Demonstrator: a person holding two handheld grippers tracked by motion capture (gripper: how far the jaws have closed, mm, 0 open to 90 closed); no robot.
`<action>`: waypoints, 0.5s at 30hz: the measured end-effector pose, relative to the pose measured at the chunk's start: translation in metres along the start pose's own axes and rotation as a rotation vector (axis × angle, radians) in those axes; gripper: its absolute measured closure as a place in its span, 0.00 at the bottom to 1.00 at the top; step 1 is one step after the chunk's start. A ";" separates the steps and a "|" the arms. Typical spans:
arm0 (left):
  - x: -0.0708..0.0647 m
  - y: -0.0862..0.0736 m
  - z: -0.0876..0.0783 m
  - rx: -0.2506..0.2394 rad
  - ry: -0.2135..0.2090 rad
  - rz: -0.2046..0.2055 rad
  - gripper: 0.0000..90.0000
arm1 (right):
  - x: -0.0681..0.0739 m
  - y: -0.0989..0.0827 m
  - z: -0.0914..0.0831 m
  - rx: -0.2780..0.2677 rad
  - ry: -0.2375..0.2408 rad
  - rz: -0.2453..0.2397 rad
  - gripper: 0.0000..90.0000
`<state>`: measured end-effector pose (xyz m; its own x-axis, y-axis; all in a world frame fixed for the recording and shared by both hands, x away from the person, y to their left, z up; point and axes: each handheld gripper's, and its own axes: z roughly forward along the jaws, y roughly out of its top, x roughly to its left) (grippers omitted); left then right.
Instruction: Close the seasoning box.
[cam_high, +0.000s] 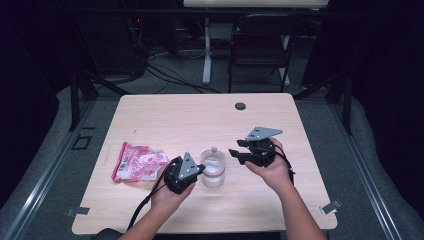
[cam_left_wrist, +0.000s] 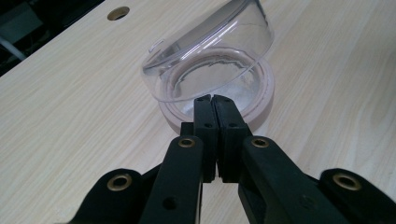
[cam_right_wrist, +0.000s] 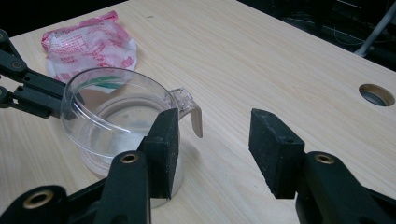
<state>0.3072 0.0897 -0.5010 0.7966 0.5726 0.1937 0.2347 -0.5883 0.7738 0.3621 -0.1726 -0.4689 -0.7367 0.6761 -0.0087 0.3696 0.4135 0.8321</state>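
Cup (cam_high: 214, 169) steadied on counter (cam_high: 200, 115)
L gripper (cam_left_wrist: 212, 100) jaws pinch rim (anti-tip); R gripper (cam_right_wrist: 215, 149) jaws spread, nr handle (cam_right_wrist: 190, 108).

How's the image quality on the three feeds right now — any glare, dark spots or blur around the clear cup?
High view: table evenly lit, surroundings dark, clear cup small and soft. Left gripper view: cup sharp, with pale reflections on its wall; the near hand-held gripper arms are slightly soft. Right gripper view: cup rim and pink bag sharp, faint glints on the cup, the near pads a little soft.
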 end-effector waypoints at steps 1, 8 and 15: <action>0.000 -0.001 0.000 0.001 0.001 0.002 0.99 | 0.000 0.000 0.000 -0.002 0.000 -0.003 0.59; 0.000 -0.006 -0.001 0.017 0.004 0.002 0.99 | 0.002 0.001 0.000 -0.002 0.001 -0.009 0.58; 0.003 -0.011 -0.005 0.031 0.011 0.000 0.97 | 0.002 0.001 -0.001 -0.004 0.000 -0.006 0.58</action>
<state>0.3046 0.1012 -0.5061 0.7904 0.5787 0.2010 0.2515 -0.6057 0.7549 0.3610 -0.1715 -0.4674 -0.7391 0.6735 -0.0137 0.3629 0.4153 0.8342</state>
